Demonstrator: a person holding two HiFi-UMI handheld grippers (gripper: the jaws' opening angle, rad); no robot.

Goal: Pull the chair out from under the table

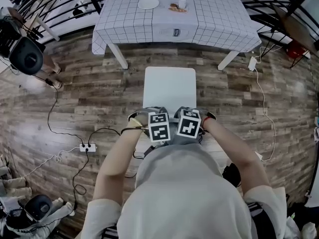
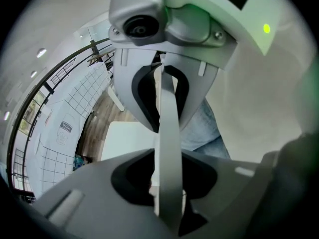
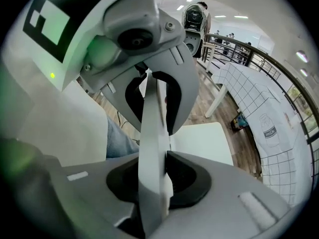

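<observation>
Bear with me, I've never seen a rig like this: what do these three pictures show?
A person holds a two-jaw tool in each hand. The wide picture is from a camera on their head, looking down; the others come from cameras on the left gripper and right gripper. The table, under a checked cloth, carries a plate and a small cup. The white chair stands clear of it. Its thin back runs between both pairs of jaws: the right clamps it; whether the left presses I can't tell.
</observation>
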